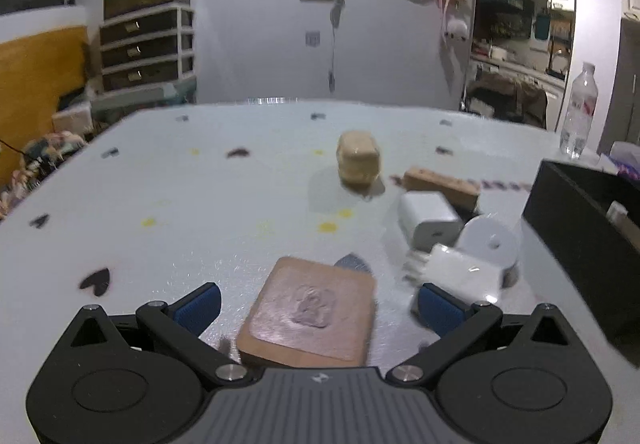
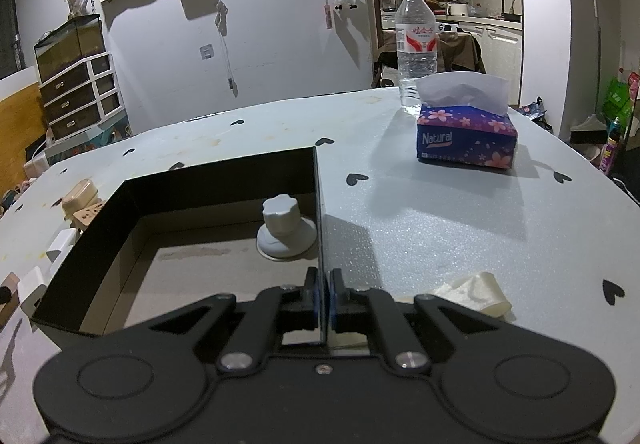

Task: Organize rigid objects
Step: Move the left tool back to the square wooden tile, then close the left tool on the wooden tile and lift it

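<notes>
In the left wrist view my left gripper (image 1: 316,304) is open, its blue pads either side of a flat brown wooden block (image 1: 312,314) lying on the table. To the right lie a white charger cube (image 1: 430,218), a white plug adapter (image 1: 460,272), a white round disc (image 1: 490,242), a brown wooden bar (image 1: 440,184) and a beige stacked piece (image 1: 357,160). In the right wrist view my right gripper (image 2: 324,294) is shut on the right wall of the black box (image 2: 320,204). A white knob (image 2: 282,232) stands inside the box.
A tissue pack (image 2: 466,142) and a water bottle (image 2: 415,44) stand at the table's far right. A crumpled cream piece (image 2: 476,294) lies near my right gripper. The black box (image 1: 580,244) is at the right in the left wrist view.
</notes>
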Tool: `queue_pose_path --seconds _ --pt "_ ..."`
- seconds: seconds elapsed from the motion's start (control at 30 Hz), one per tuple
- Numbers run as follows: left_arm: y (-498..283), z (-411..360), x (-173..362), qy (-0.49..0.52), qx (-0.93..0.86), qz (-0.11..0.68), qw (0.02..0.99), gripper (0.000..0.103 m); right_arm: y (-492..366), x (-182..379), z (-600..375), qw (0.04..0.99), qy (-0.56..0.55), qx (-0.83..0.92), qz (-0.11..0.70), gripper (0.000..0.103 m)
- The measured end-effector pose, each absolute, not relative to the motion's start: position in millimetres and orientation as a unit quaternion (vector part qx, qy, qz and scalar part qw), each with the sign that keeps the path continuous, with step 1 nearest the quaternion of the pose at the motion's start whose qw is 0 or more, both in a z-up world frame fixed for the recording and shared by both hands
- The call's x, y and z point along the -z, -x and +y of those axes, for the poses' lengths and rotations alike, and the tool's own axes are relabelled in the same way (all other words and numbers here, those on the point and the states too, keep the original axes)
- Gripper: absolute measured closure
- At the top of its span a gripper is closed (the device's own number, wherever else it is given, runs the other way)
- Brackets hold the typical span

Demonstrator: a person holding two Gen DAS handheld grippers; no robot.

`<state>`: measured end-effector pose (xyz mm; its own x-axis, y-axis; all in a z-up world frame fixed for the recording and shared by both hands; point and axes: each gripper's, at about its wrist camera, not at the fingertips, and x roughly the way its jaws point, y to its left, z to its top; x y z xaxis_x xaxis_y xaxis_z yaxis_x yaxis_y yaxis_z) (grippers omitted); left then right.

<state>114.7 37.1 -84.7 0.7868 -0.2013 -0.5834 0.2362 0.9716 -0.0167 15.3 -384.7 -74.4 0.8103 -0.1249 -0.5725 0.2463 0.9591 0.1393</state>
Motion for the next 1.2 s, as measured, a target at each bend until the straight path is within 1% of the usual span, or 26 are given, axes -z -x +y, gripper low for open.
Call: queue_pose_path --seconds 0.1,0.23,0.3,0.33,0.37,0.43,0.47,0.5,0.53,0.7,0.83,0.93,1.2 --pt "-127.0 44.5 93.1 -0.026 0.112 0.322 0.940 0.000 -15.4 74.5 -384.5 0.946 -0.104 0.099 0.292 0.098" --pt "-131.0 46.3 93.2 -0.023 0.137 0.320 0.937 0.000 -15.4 74.5 -384.7 0.946 -0.104 0.098 0.292 0.098" --pt "-133.5 44.7 93.5 -0.029 0.133 0.323 0.937 0.002 -15.4 74.4 -384.7 0.946 -0.104 0.098 0.292 0.098" --pt "-134.5 42.7 93.7 -0.038 0.127 0.323 0.937 0.007 -15.3 74.5 -384.8 0.946 -0.104 0.098 0.292 0.098" --pt "-135.5 39.9 93.6 -0.049 0.121 0.322 0.938 0.009 -15.5 74.4 -384.6 0.946 -0.104 0.098 0.292 0.098" --pt "-136.7 37.1 92.0 -0.058 0.120 0.321 0.938 0.020 -15.5 74.4 -384.7 0.946 -0.104 0.098 0.292 0.098" --pt "-137.1 36.7 90.4 -0.056 0.125 0.322 0.937 0.024 -15.4 74.4 -384.6 0.946 -0.104 0.098 0.292 0.098" --pt "-136.2 35.2 88.9 -0.060 0.129 0.322 0.936 0.032 -15.4 74.4 -384.6 0.946 -0.104 0.098 0.292 0.098" --pt "-135.3 34.2 87.5 -0.061 0.134 0.323 0.935 0.037 -15.4 74.4 -384.6 0.946 -0.104 0.098 0.292 0.098" --pt "-129.0 31.8 86.3 -0.056 0.116 0.327 0.936 0.037 -15.5 74.4 -384.5 0.946 -0.104 0.098 0.292 0.097" --pt "-124.1 34.8 79.9 -0.034 0.091 0.329 0.939 0.038 -15.6 74.5 -384.3 0.946 -0.104 0.098 0.292 0.097" --pt "-114.6 32.7 66.7 -0.025 0.068 0.309 0.948 0.038 -15.6 74.4 -384.5 0.946 -0.104 0.098 0.292 0.098" --pt "-94.2 6.9 23.8 0.022 0.115 0.272 0.955 0.038 -16.4 75.0 -384.0 0.945 -0.104 0.100 0.293 0.098"
